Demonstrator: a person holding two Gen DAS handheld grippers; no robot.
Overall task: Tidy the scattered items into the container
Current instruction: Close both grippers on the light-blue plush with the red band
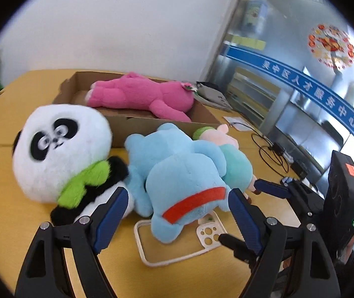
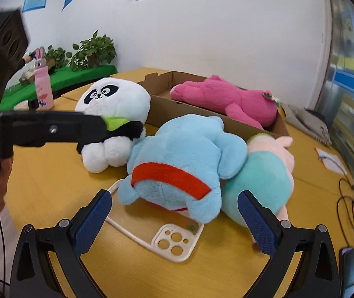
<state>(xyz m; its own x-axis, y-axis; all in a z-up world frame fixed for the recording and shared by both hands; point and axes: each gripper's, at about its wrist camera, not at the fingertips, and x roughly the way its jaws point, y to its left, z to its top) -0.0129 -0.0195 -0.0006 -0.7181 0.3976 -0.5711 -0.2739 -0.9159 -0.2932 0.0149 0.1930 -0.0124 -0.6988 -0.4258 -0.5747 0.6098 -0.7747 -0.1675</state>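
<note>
Yellow wooden table (image 2: 52,198): both tongs, left gripper (image 1: 177,208) and right gripper (image 2: 174,213), spread wide, holding nothing. Between the jaws, a fuzzy blue plush (image 2: 181,164) lies over a white phone case (image 2: 174,243), long axis toward the cardboard box (image 2: 162,111). Behind: panda plush (image 2: 112,101); pink plush (image 2: 226,96) lengthwise inside the box.

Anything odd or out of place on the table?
Yes: a white phone case lies half pinned under the blue plush, odd among soft toys. The pink plush droops over the cardboard box wall.
</note>
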